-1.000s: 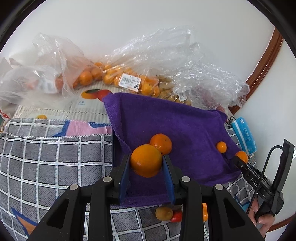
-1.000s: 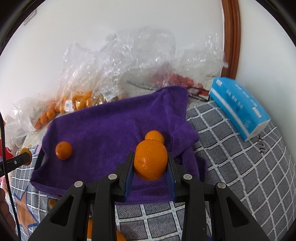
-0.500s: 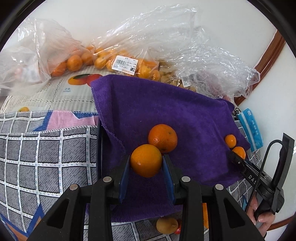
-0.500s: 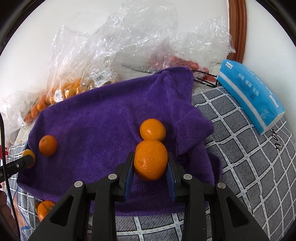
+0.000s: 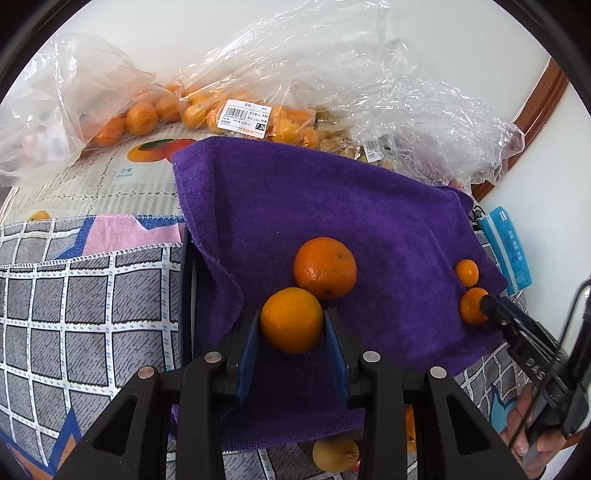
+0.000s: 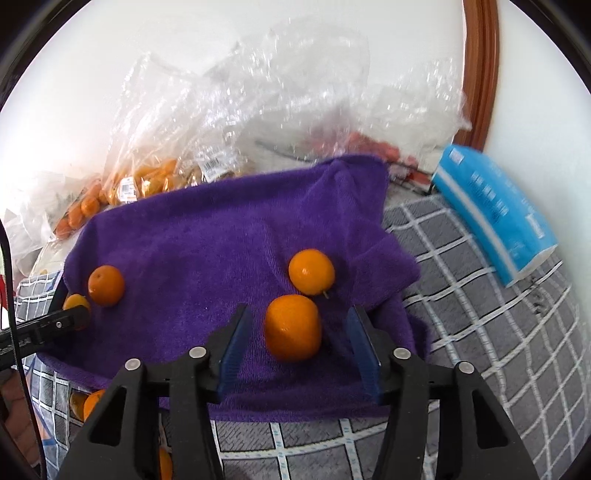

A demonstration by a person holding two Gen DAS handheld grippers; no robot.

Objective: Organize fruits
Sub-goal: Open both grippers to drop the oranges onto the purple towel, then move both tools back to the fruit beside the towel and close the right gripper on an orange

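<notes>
- A checked grey cloth (image 6: 480,280) is spread over the tabletop, with a pink and blue patch (image 5: 122,236) seen at its far left edge.
- A purple towel (image 5: 332,199) is laid over the middle of the cloth, its right corner rumpled into folds in the right wrist view.
- A printed fruit mat (image 5: 122,170) is seen beyond the cloth, by the white wall (image 5: 184,33).
- Clear plastic bags (image 5: 332,85) are heaped along the wall; small oranges (image 5: 142,112) and a barcode label (image 5: 243,118) are visible in them.
- A brown wooden frame (image 6: 480,66) stands at the right against the wall.
- A blue tissue pack (image 6: 495,210) lies on the cloth to the right of the towel.
- The left claw (image 5: 291,334) is closed on an orange (image 5: 291,319), held over the towel's near edge, just beside a second orange (image 5: 325,267) lying on the towel.
- The right claw (image 6: 293,343) is spread wide, with a mandarin (image 6: 293,326) between its fingers and touching neither; whether it rests on the towel cannot be told.
- Another mandarin (image 6: 311,271) lies just beyond it on the towel.
- A yellowish fruit (image 5: 335,454) is seen below the towel's near edge.
</notes>
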